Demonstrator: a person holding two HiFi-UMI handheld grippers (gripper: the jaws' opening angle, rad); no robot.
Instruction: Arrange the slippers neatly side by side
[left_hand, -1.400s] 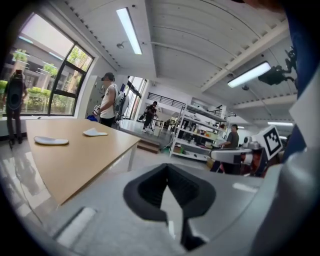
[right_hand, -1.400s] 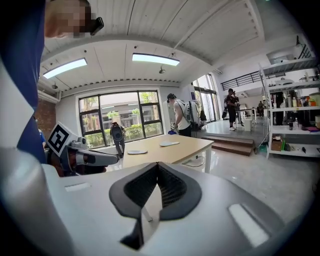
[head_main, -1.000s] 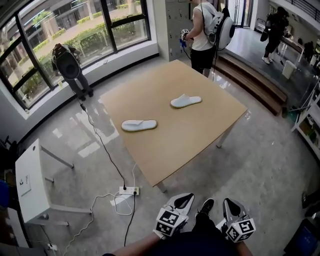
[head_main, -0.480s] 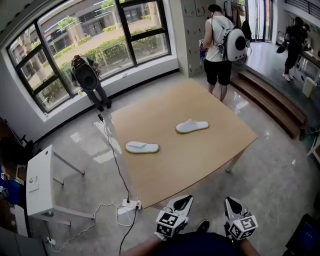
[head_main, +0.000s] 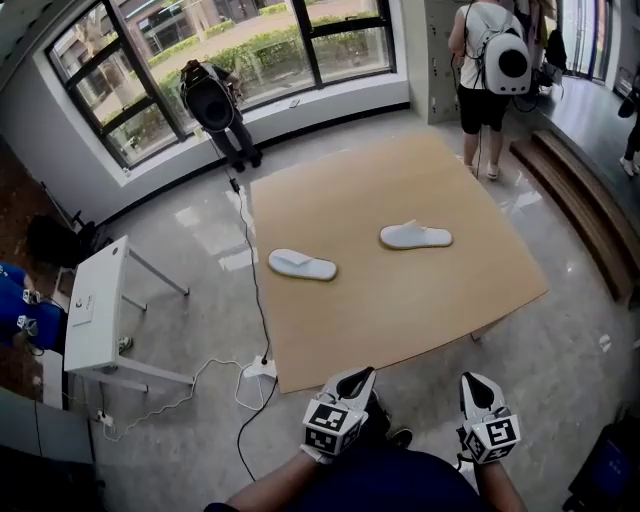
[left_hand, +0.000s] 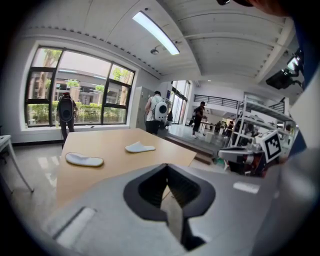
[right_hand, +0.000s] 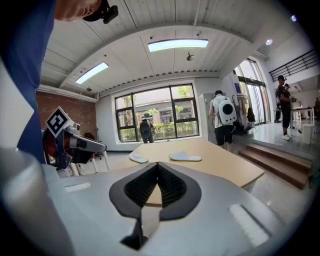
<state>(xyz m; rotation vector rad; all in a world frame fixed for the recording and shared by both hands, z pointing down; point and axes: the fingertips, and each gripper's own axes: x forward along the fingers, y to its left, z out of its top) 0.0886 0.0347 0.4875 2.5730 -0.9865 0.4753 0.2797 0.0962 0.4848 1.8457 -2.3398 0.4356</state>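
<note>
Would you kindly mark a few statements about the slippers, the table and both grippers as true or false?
1. The left slipper and the right slipper both lie on the wooden table. True.
2. The slippers touch, side by side. False: bare tabletop separates them.
3. The left gripper holds a slipper. False: its fingers are shut on nothing, well away from both slippers.
4. The right gripper is shut and empty. True.
5. A power strip lies on the floor by the table's near corner. True.
</note>
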